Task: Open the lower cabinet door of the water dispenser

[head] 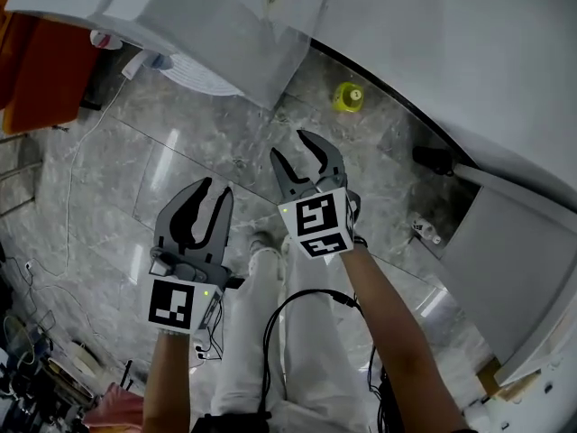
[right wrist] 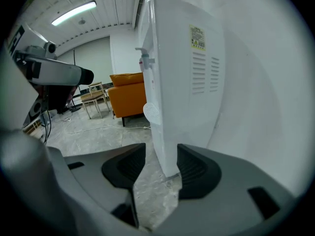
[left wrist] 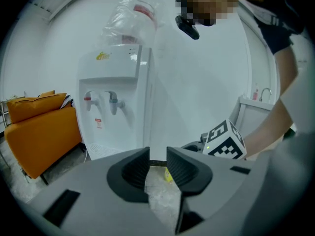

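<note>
Left gripper (left wrist: 157, 156) and right gripper (right wrist: 161, 154) gape empty, short of the water dispenser (left wrist: 115, 82), whose lower cabinet door, hidden below the taps (left wrist: 101, 101), is probably a light, stiff, slick panel best hooked at its free edge.

Grey left tongs (head: 217, 185), right tongs (head: 287, 142), white trousers (head: 243, 332)
</note>
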`<state>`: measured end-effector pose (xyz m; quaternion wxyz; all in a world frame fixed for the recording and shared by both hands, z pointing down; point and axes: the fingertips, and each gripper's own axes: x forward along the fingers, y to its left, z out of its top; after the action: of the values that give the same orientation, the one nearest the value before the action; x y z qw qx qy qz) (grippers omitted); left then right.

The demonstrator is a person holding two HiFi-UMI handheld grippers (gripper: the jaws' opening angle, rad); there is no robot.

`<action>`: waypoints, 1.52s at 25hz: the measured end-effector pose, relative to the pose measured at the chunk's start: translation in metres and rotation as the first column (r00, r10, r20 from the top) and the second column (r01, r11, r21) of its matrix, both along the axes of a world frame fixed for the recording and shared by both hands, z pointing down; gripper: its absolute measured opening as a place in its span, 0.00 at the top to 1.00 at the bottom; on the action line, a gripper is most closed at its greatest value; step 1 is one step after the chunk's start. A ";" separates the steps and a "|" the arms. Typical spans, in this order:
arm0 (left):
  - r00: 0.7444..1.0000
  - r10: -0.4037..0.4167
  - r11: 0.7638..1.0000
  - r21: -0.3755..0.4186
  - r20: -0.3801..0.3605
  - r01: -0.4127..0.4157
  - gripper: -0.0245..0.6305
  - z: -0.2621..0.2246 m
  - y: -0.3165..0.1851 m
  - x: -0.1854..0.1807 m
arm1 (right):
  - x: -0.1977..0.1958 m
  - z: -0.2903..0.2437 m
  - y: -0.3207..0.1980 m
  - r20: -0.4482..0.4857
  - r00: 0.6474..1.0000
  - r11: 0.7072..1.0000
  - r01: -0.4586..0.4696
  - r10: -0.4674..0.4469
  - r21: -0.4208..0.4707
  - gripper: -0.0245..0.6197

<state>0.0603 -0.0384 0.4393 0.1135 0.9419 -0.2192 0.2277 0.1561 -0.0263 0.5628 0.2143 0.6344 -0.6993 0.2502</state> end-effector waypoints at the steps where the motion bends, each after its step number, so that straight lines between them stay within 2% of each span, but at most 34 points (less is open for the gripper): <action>1: 1.000 -0.002 1.000 0.000 0.001 0.002 0.80 0.005 -0.002 0.000 | 0.000 0.006 -0.006 -0.006 1.000 1.000 0.006 -0.006 -0.001 0.67; 19: 0.998 -0.068 0.997 -0.033 0.016 0.069 0.80 0.073 -0.020 -0.006 | -0.008 0.107 -0.085 -0.062 0.994 0.993 0.083 -0.088 -0.079 0.65; 30: 0.997 -0.071 0.997 -0.036 0.029 0.072 0.79 0.085 -0.016 -0.014 | 0.001 0.125 -0.113 -0.089 0.993 0.993 0.069 -0.077 -0.093 0.66; 35: 0.997 -0.080 0.996 -0.023 0.008 0.081 0.79 0.080 -0.020 -0.016 | 0.004 0.126 -0.112 -0.090 0.995 0.995 0.032 -0.041 -0.093 0.70; 38: 0.996 -0.089 0.995 -0.035 0.023 0.090 0.79 0.080 -0.020 -0.021 | 0.003 0.125 -0.112 -0.085 0.996 0.996 0.012 -0.020 -0.090 0.73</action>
<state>0.0394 -0.0588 0.5191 0.1381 0.9265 -0.2582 0.2365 0.1591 -0.1387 0.6882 0.2743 0.6288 -0.6825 0.2524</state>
